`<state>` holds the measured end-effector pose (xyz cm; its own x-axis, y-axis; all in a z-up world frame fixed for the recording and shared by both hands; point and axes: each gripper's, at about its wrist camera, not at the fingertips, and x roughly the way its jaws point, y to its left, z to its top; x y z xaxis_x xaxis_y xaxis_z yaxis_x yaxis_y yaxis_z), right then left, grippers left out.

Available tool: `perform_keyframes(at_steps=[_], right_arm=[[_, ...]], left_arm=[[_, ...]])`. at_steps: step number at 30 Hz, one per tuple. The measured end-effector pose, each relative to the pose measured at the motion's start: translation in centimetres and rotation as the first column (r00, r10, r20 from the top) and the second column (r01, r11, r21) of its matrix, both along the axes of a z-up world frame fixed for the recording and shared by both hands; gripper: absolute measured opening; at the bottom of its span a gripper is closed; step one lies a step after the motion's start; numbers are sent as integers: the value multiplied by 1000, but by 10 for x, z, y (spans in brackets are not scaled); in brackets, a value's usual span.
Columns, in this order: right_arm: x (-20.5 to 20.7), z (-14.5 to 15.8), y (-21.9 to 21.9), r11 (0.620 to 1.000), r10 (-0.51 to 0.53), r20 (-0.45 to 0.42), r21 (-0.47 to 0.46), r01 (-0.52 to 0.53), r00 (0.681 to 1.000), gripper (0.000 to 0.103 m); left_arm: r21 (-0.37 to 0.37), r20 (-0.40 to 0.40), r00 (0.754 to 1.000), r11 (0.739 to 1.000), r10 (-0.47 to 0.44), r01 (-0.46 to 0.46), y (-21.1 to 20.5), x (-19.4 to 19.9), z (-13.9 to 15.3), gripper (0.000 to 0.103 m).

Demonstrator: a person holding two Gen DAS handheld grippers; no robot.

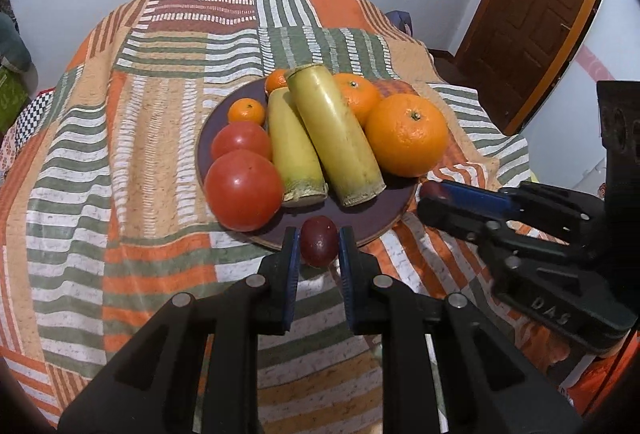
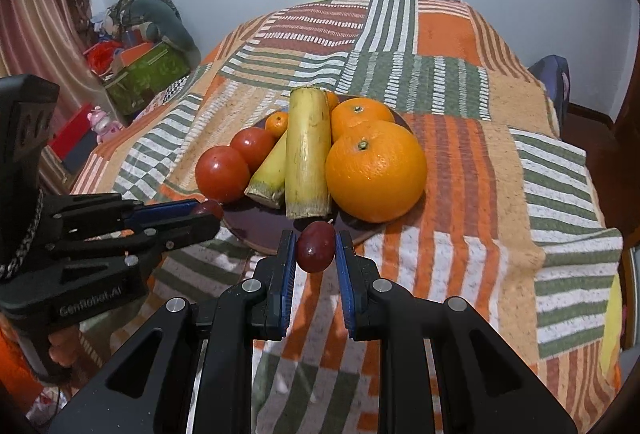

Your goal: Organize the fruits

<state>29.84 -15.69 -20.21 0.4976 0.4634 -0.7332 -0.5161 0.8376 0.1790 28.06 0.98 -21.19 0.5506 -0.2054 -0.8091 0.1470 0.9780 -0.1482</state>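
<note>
I am at the placing step: both small fruits must go onto the plate (image 1: 376,222). L gripper (image 1: 319,242) is closed on a dark red fruit (image 1: 318,241) at the plate's near edge. R gripper (image 2: 316,244) holds another red fruit (image 2: 315,246), same pose, low, pointing fwd. Next: lower gently, then release.

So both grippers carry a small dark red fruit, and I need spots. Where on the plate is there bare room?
Bare plate shows along its near rim, below the sugarcane pieces and tomatoes. Behind that, oranges crowd everything.
</note>
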Motion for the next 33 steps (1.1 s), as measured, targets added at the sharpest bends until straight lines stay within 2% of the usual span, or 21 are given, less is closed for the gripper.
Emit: perform_keyframes(at_steps=[9,23,25,27,33], right_arm=[[12,-16,4,1000,-11,-26,-9,10,1000,18],[18,-19,2,1000,-19,-38,-3,19,999,19],[18,-18,2,1000,-24,-46,-7,23,999,21],[18,-18,0,1000,-31,-47,-6,30,998,29],[5,0,-9,999,-43,-6,5,43,999,30]], left_arm=[[-6,-19,1000,1000,-13,13,-3,11,-12,19],[-22,-49,999,1000,6,-7,-1,17,-22,19],[-24,-42,999,1000,8,-9,0,14,-19,19],[-23,-22,1000,1000,4,-5,-1,8,-13,19],[-10,65,998,1000,23,-22,1,-14,21,19]])
